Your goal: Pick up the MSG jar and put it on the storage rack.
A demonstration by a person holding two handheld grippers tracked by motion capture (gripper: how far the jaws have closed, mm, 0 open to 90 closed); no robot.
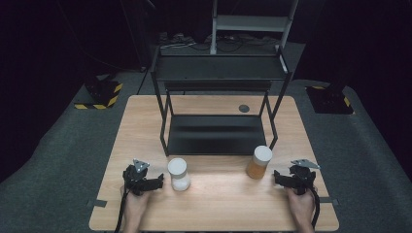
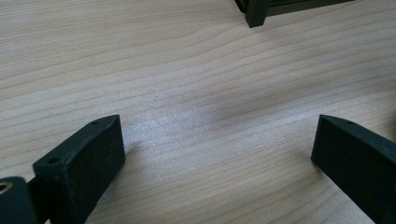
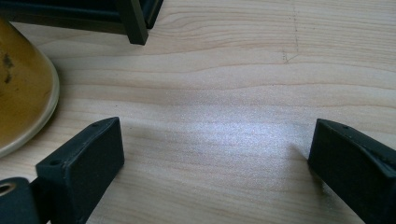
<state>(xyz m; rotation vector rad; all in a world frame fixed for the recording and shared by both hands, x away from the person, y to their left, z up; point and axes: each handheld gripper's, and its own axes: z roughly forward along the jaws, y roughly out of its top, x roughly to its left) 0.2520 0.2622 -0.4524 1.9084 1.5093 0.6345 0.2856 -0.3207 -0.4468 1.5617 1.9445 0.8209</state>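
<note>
— While your left gripper gapes empty, the white jar stands just beside it, before the rack.
— And the right gripper?
— Wide too; its near jaw may topple the amber jar.

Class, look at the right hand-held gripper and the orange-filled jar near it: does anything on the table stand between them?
Nothing visible does. The right hand-held gripper sits open beside the orange jar, with only bare table between them.
</note>
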